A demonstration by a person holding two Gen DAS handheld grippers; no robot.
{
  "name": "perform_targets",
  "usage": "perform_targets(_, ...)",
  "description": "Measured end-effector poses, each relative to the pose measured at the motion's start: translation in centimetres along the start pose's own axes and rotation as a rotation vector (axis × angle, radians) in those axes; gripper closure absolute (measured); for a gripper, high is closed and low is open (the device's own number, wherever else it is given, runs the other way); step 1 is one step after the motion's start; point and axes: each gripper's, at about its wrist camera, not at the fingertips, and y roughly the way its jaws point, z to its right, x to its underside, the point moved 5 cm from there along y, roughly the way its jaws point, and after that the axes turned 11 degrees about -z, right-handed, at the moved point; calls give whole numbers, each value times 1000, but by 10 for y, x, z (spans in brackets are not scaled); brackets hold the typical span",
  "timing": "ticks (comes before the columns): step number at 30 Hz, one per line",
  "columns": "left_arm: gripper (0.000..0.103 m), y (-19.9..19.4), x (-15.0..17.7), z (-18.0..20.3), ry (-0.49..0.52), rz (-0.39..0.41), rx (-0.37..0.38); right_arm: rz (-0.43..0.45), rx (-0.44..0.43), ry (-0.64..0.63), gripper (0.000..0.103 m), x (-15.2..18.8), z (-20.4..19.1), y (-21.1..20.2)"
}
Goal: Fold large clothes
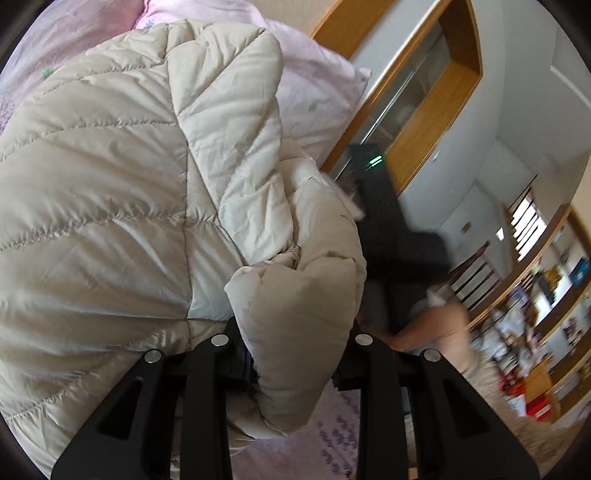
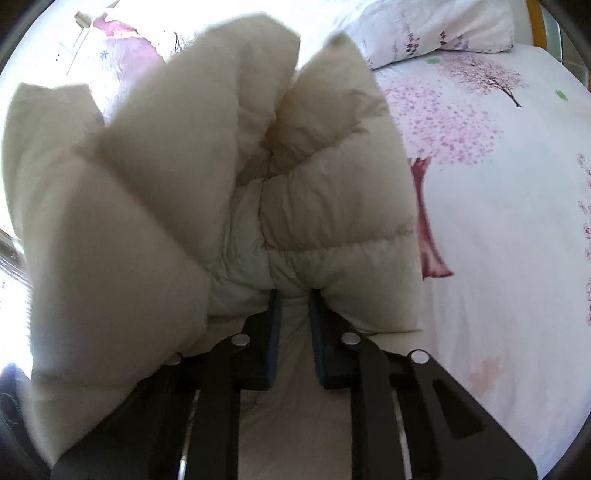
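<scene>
A cream quilted down jacket [image 1: 122, 192] fills the left wrist view, lying over a pink floral bed. My left gripper [image 1: 295, 354] is shut on a puffy fold of the jacket, and its fingertips are hidden by the fabric. In the right wrist view the same jacket [image 2: 166, 206] bulges up in thick folds. My right gripper [image 2: 293, 306] is shut on a bunched fold of it, with both blue-padded fingers [image 2: 275, 332] pressing the fabric. The right gripper itself [image 1: 391, 229] shows as a dark blurred shape in the left wrist view.
The bed sheet [image 2: 498, 221] has a pink cherry-tree print, and a pillow [image 2: 443, 26] lies at its head. A wooden headboard and frame [image 1: 436, 122] and cluttered shelves [image 1: 546, 314] stand to the right. The person's arm [image 1: 439, 325] is at the lower right.
</scene>
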Motion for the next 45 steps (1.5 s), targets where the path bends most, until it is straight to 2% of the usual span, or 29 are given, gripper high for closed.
perform_targets(2,73,5,3,-2,12,-19,-18,77,23,37,86,-1,13,-24)
perform_targets(3,73,8,4,-2,21,-25,-27,124,48,56,80,-1,22,-40)
perform_targets(4,73,10,5,-1,35,-31,-41,159,63,72,69,0,29,-54)
perform_targets(6,72,14,7,2,54,-37,-57,238,66,101,56,3,40,-83)
perform_targets(8,69,16,8,3,75,-42,-76,278,17,86,53,8,35,-101)
perform_targets(11,66,19,8,5,106,-52,-106,310,-81,17,46,12,1,-113)
perform_targets(14,66,24,8,8,129,-64,-132,268,-144,-93,42,17,-32,-105)
perform_targets(17,65,28,5,12,139,-72,-145,196,-109,-146,41,20,-48,-89)
perform_targets(23,60,31,-2,22,161,-75,-150,97,-136,-121,41,17,-41,-59)
perform_targets(28,60,34,-5,25,171,-78,-149,32,-247,-96,41,20,-34,-51)
perform_targets(31,60,30,0,26,170,-78,-146,-1,-274,-104,41,22,-39,-36)
perform_targets(32,60,30,0,26,171,-79,-146,-9,-277,-109,42,22,-40,-34)
perform_targets(33,60,33,1,27,172,-79,-146,-13,-271,-114,53,24,-41,-33)
perform_targets(34,60,33,1,27,172,-80,-146,-10,-263,-125,72,26,-44,-32)
perform_targets(37,59,28,3,25,172,-75,-144,6,-252,-144,89,27,-48,-33)
perform_targets(40,55,11,4,29,177,-81,-110,38,-255,-153,92,28,-53,-43)
perform_targets(45,41,-43,5,41,214,-74,-29,106,-227,-176,93,28,-58,-61)
